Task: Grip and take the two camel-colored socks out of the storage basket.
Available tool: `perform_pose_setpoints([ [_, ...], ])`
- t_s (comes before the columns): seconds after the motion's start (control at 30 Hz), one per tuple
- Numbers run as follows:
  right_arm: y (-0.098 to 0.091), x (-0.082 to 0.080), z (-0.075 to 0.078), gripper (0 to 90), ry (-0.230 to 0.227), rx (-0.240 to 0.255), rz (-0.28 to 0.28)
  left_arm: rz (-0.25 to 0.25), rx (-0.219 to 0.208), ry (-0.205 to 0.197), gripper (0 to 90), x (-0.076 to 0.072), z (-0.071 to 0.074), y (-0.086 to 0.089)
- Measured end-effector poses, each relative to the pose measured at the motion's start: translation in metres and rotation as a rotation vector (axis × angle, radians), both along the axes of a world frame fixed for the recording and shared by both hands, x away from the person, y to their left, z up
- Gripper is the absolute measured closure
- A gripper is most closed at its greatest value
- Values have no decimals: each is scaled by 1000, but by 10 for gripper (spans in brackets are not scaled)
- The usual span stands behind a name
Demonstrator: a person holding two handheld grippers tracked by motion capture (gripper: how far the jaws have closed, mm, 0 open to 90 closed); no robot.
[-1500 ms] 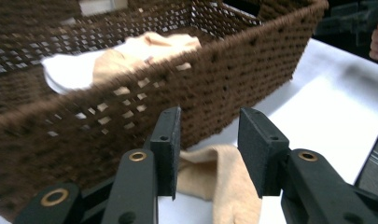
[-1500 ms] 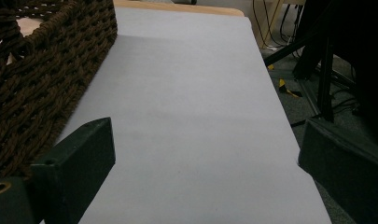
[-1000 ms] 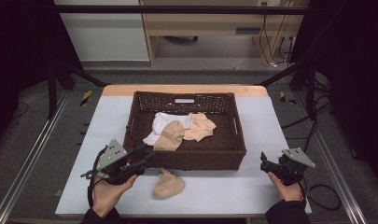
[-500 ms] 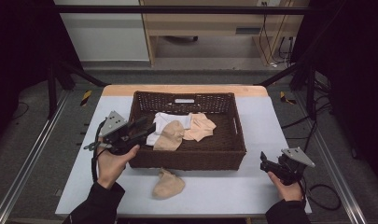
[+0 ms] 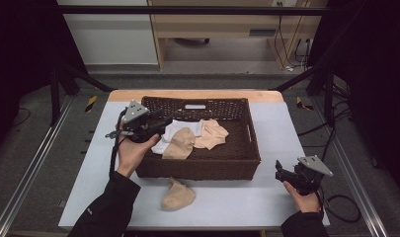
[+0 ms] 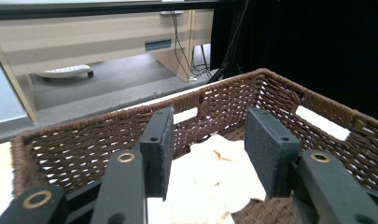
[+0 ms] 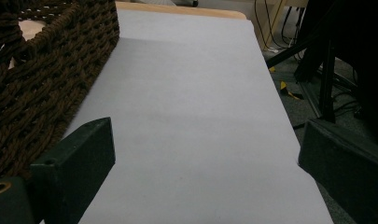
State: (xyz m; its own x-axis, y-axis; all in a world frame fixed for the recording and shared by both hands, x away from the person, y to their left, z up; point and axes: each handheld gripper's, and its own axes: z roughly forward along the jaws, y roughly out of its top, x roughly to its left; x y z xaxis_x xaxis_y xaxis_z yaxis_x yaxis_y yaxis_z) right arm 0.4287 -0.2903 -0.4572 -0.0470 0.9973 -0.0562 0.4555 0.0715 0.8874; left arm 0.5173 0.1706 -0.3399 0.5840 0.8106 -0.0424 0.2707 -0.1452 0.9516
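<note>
white cloth [image 6: 210, 177] below left tongs [image 6: 207, 149]

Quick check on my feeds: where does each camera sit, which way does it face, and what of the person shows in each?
High view: above the near side, looking forward and down on the table; forearms, left gripper, right gripper.
Left gripper view: rides the left gripper, looks into the basket at the socks; open jaws.
Right gripper view: low over the table, basket at left; open jaws.
All share the basket.
</note>
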Motion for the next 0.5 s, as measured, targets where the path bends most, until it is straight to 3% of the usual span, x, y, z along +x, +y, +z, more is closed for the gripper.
perform_pose_setpoints([
  [0.07, 0, 0, 0, 42, -1, 2, -1, 14, 30, -6, 519, 7, -3, -4],
  [0.2, 0, 1, 0, 41, 0, 5, 0, 24, 50, 13, 512, 20, -12, -10],
  [0.5, 0, 1, 0, 42, -1, 6, 1, 29, 125, 82, 472, 46, -39, -21],
])
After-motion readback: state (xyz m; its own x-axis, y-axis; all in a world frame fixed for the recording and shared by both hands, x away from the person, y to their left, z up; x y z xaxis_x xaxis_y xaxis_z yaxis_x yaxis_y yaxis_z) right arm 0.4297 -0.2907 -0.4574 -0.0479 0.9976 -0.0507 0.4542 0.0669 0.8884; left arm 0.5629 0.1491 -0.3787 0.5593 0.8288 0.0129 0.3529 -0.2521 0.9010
